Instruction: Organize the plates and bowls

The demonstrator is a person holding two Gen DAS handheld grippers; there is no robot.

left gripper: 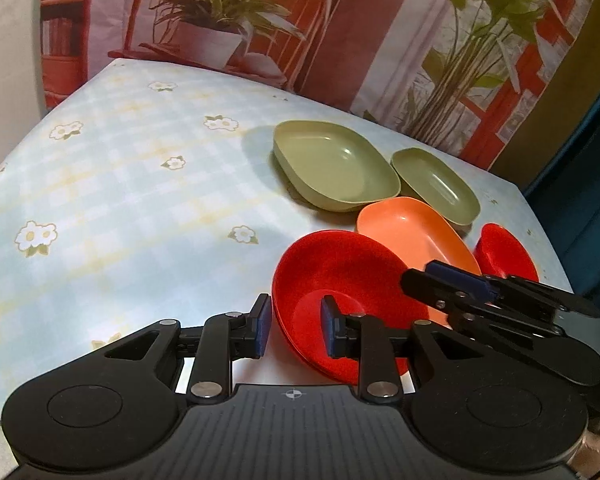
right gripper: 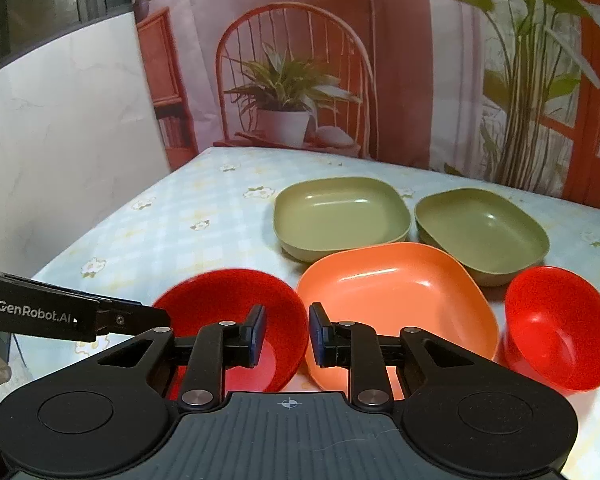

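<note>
Five dishes sit on the flowered tablecloth. Two green square plates stand at the back, a left one [right gripper: 340, 216] and a right one [right gripper: 484, 232]. An orange square plate [right gripper: 400, 292] lies in front of them. A red bowl [right gripper: 236, 304] is at the near left and a second red bowl [right gripper: 560, 324] at the near right. My left gripper [left gripper: 296, 328] is open, its jaws astride the near-left red bowl's rim [left gripper: 340, 272]. My right gripper [right gripper: 286, 334] is open and empty above the gap between that red bowl and the orange plate; it also shows in the left wrist view [left gripper: 452, 280].
The table [left gripper: 120, 184] has a light blue checked cloth with white flowers. A printed backdrop [right gripper: 340, 60] of a chair and plants hangs behind the far edge. A white wall [right gripper: 60, 140] is at the left.
</note>
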